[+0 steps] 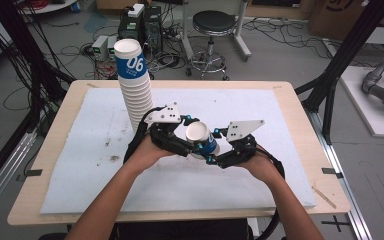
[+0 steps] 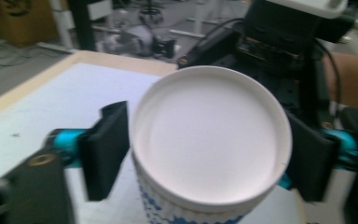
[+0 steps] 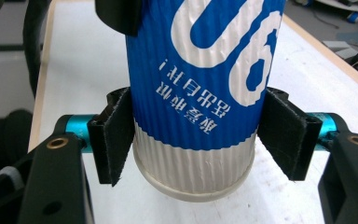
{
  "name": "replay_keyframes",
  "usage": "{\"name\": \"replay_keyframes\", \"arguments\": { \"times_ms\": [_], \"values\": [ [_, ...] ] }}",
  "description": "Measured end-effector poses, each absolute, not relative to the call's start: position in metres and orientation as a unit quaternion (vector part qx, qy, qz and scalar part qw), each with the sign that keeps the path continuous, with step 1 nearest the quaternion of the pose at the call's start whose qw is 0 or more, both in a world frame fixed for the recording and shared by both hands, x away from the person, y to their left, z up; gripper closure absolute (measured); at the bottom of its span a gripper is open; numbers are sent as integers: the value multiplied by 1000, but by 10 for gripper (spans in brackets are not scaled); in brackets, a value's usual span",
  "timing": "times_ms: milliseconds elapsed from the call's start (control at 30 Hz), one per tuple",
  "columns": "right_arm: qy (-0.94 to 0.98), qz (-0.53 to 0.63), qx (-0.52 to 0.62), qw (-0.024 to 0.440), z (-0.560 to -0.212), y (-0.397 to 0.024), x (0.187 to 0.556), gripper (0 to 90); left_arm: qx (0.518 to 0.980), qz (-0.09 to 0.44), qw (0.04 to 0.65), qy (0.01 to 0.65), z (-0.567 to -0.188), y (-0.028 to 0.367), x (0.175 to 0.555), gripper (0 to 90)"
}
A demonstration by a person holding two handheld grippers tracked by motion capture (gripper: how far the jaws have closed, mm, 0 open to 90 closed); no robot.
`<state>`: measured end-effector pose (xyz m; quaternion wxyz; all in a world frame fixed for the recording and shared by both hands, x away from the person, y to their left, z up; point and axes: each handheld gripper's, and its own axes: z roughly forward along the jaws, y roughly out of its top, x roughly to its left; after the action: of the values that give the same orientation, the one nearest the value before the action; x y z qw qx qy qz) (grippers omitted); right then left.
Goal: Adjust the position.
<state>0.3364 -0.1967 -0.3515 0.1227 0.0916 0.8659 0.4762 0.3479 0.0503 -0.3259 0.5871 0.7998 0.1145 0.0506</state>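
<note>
A blue-and-white ribbed paper cup [image 1: 198, 133] hangs just above the white mat, lying tilted between both grippers. My left gripper [image 1: 194, 134] comes in from the left, and its pads [image 2: 106, 149] press on the cup's wide round end [image 2: 209, 140], which faces its camera. My right gripper [image 1: 213, 146] comes in from the right and is shut on the cup's ribbed wall [image 3: 200, 93], its pads [image 3: 284, 137] squeezing the sides near the white band. In the left gripper view, the right gripper's body [image 2: 279, 42] sits behind the cup.
A tall stack of the same cups [image 1: 134, 85] stands on the white mat [image 1: 260, 105] just behind my left hand. The mat covers most of the wooden table [image 1: 300, 100]. A stool [image 1: 213, 22] and cables lie on the floor beyond.
</note>
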Motion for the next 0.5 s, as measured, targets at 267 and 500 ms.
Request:
{"name": "replay_keyframes", "arguments": {
  "times_ms": [267, 500],
  "values": [
    [827, 538, 122, 111, -357, -208, 334, 195, 780, 37, 611, 131, -331, 55, 352, 299],
    [813, 557, 140, 97, -366, -209, 336, 169, 754, 19, 644, 127, -333, 51, 351, 302]
  ]
}}
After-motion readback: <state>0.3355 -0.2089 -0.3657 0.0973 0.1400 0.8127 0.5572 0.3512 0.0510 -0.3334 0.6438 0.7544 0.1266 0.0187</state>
